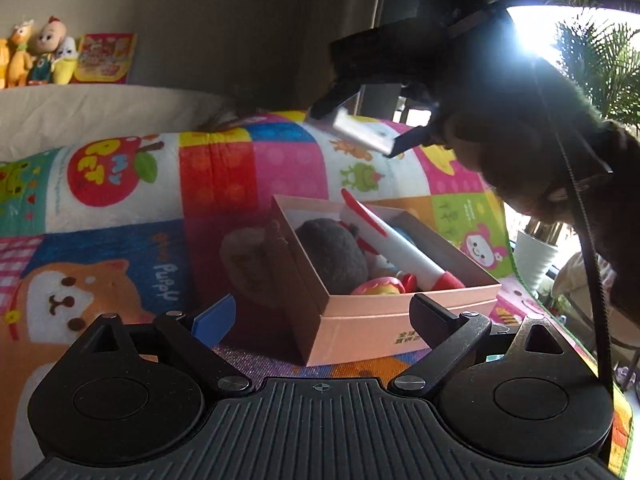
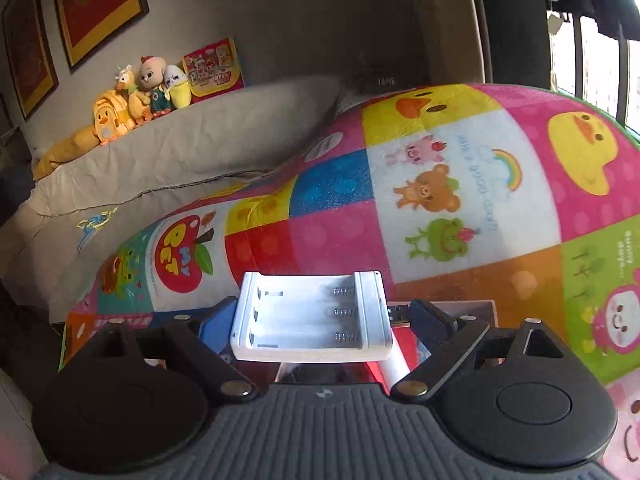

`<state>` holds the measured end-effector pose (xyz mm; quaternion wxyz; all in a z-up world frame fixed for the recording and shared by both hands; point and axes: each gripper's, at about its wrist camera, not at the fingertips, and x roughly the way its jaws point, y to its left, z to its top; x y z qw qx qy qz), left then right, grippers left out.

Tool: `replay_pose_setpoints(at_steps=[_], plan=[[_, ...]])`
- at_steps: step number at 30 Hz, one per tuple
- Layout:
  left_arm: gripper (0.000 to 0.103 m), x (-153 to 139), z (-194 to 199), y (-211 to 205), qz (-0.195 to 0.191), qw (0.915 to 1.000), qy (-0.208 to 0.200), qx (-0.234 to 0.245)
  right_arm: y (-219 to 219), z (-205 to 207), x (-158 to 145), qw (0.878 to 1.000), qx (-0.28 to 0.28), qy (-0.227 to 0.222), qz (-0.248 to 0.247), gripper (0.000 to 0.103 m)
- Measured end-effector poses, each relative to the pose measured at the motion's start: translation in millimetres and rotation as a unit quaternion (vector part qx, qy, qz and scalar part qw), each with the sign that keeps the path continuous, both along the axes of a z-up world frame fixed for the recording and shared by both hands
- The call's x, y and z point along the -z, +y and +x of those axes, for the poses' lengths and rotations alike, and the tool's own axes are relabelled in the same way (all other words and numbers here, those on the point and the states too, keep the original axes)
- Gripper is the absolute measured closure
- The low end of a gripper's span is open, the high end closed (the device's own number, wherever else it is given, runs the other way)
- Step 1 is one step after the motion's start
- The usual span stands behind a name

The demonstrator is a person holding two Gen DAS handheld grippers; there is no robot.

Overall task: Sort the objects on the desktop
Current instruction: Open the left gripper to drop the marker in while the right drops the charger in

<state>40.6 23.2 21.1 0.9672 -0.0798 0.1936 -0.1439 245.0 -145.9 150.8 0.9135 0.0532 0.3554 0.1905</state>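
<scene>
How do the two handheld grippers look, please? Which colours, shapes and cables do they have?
Both grippers, left and right, share one build: a black ribbed base, two round black discs, black linkage arms with silver screws. One finger pad is blue, the other black. A black cable hangs from the right gripper.

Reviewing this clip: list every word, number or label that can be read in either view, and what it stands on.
"PuPPy": blue patch of the patchwork blanket.
"MY PET": red apple patch.
"15:46": dim display by the back wall, hard to make out.
"sunny days...": green patch, small.
Print on the pink box: blurred, unreadable.
Red card beside the plush toys: too small.
</scene>
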Motion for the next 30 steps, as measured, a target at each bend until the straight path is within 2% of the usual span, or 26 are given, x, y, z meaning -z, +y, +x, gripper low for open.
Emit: replay_pose_setpoints(at_steps=[2, 8, 13, 17, 20, 22, 24, 27, 30], plan=[[0.005, 2, 0, 4, -0.006, 1.0000, 0.002, -0.003, 14, 18, 13, 1.000, 0.000, 0.024, -0.012, 0.010], [0.003, 8, 3, 7, -0.014, 0.9998, 0.016, 0.001, 7, 3, 24, 0.999, 0.009, 0.012, -0.030, 0.007], [0.002, 8, 2, -1, 0.007, 0.9998, 0.018, 0.001, -4, -10, 17, 0.999, 0.017, -0.016, -0.049, 0.007], [0.000, 5, -2, -6, 0.027, 0.9993, 0.027, -0.004, -19, -23, 16, 0.999, 0.015, -0.016, -0.034, 0.007], [0.000, 8, -8, -12, 0.050, 0.9980, 0.037, -0.011, -40, -54, 28, 1.000, -0.005, -0.005, -0.013, 0.006], [0.000, 11, -12, -16, 0.059, 0.9971, 0.044, -0.019, -55, -88, 41, 1.000, -0.012, -0.014, -0.014, 0.000], [0.000, 14, -15, -19, 0.060, 0.9962, 0.059, -0.022, -66, -122, 56, 0.999, -0.011, -0.036, -0.032, 0.000], [0.000, 22, -15, -26, 0.067, 0.9920, 0.103, -0.030, -77, -171, 84, 0.995, 0.013, -0.064, -0.081, 0.000], [0.000, 27, -21, -39, 0.083, 0.9894, 0.112, -0.041, -91, -198, 116, 0.995, 0.039, -0.038, -0.088, 0.000]])
